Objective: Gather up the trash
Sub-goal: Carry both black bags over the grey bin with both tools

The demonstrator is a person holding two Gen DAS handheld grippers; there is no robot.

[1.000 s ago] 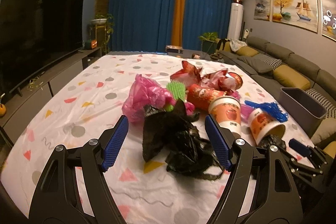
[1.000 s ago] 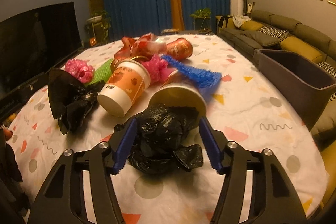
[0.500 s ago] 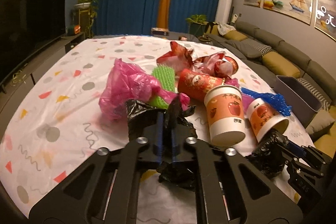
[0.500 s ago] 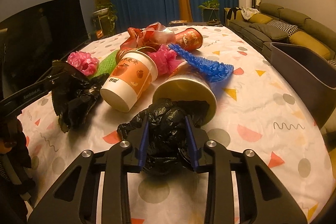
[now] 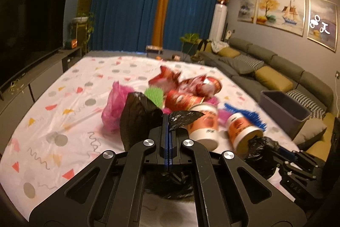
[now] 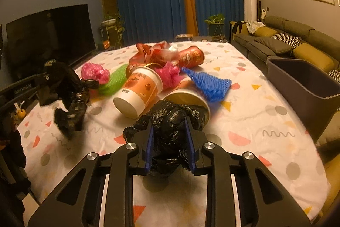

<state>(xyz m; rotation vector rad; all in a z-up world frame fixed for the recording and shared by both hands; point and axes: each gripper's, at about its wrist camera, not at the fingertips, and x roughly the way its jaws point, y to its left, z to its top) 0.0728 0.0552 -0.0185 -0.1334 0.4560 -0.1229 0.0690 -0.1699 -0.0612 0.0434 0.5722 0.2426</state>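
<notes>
The left gripper (image 5: 167,120) has its jaws pressed together on a black plastic bag (image 5: 138,118), which bulges left of and above them. The right gripper (image 6: 169,137) clamps a crumpled black bag (image 6: 170,118) between its jaws; just beyond lies a tipped paper cup (image 6: 138,93), with a grey bin (image 6: 303,86) off to the right.

cups (image 6: 138,93) crowd centre, bare cloth (image 6: 255,120) toward bin (image 6: 301,82)

Black hand-held gripper (image 6: 169,142), blue pads (image 6: 148,145), seemingly silver screws.
</notes>
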